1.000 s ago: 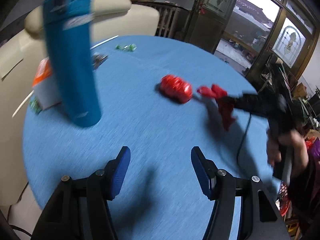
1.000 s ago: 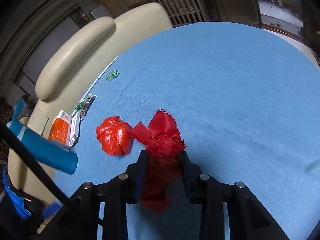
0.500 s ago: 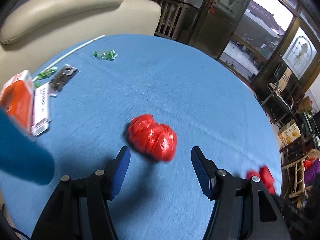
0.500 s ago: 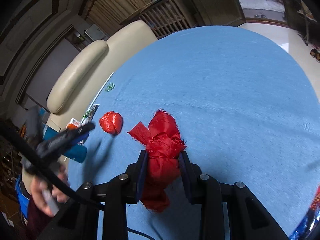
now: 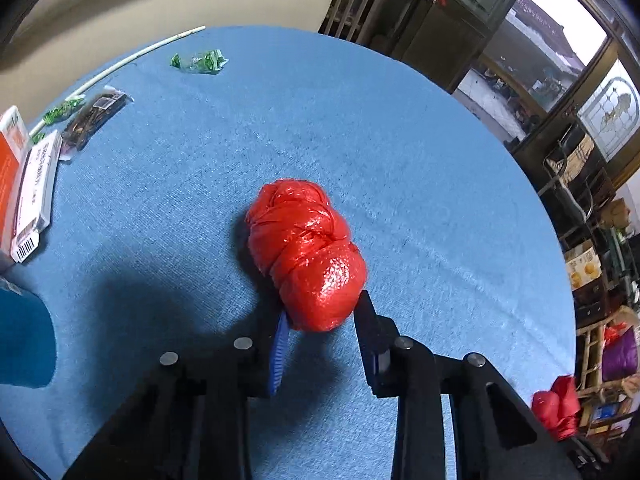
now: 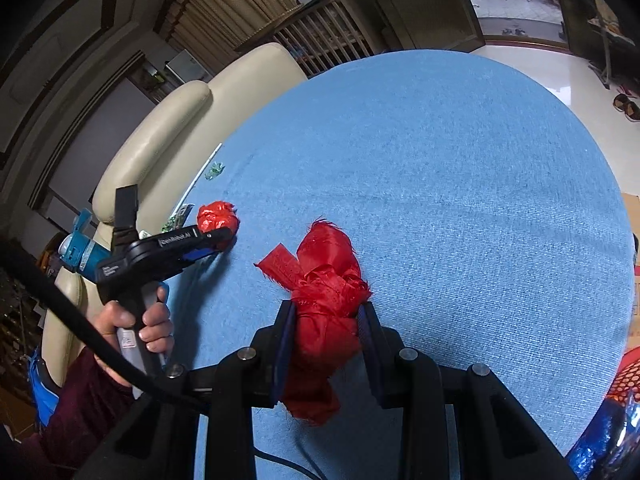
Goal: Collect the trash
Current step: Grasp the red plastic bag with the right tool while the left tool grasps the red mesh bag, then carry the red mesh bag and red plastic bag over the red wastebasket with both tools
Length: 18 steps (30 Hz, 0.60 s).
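A knotted red plastic bag ball [image 5: 306, 252] lies on the round blue tablecloth [image 5: 400, 140]. My left gripper [image 5: 322, 320] has its jaws closing on the ball's near end, and both pads touch it. The right wrist view shows the same ball [image 6: 218, 218] at the tip of the left gripper [image 6: 224, 236], which a hand [image 6: 136, 320] holds. My right gripper [image 6: 326, 320] is shut on a crumpled red cloth bundle [image 6: 326, 280], held above the table. That bundle [image 5: 558, 404] also shows at the left view's lower right edge.
Along the table's far left edge lie green wrappers [image 5: 198, 60], a dark packet [image 5: 94, 116], a white stick [image 5: 136, 54] and an orange and white box [image 5: 24, 176]. A blue bottle [image 5: 22, 340] stands near left. A cream sofa [image 6: 168, 132] is behind the table.
My left gripper came forward and down to the red plastic ball and its jaws narrowed around it. The right gripper drew back and away with the red cloth.
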Each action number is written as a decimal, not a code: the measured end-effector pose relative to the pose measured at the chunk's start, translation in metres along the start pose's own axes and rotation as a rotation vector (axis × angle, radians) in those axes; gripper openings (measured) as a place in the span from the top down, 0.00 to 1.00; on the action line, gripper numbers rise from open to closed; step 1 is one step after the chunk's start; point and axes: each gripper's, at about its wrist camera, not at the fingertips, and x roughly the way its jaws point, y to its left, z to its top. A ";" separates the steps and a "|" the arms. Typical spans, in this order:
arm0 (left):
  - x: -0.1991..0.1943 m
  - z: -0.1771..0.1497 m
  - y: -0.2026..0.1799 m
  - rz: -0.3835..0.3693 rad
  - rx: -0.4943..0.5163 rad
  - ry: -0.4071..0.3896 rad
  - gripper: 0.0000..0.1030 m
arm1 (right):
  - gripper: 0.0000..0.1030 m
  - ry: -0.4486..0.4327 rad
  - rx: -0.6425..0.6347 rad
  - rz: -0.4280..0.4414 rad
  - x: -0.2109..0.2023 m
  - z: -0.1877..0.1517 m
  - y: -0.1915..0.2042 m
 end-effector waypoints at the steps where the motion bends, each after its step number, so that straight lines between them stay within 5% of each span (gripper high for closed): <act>1: 0.000 -0.002 0.001 -0.005 0.001 0.001 0.69 | 0.67 -0.003 -0.003 -0.002 0.002 0.002 0.003; 18: -0.102 -0.071 -0.056 -0.075 0.232 -0.079 0.71 | 0.67 -0.119 -0.015 0.012 -0.063 -0.013 0.011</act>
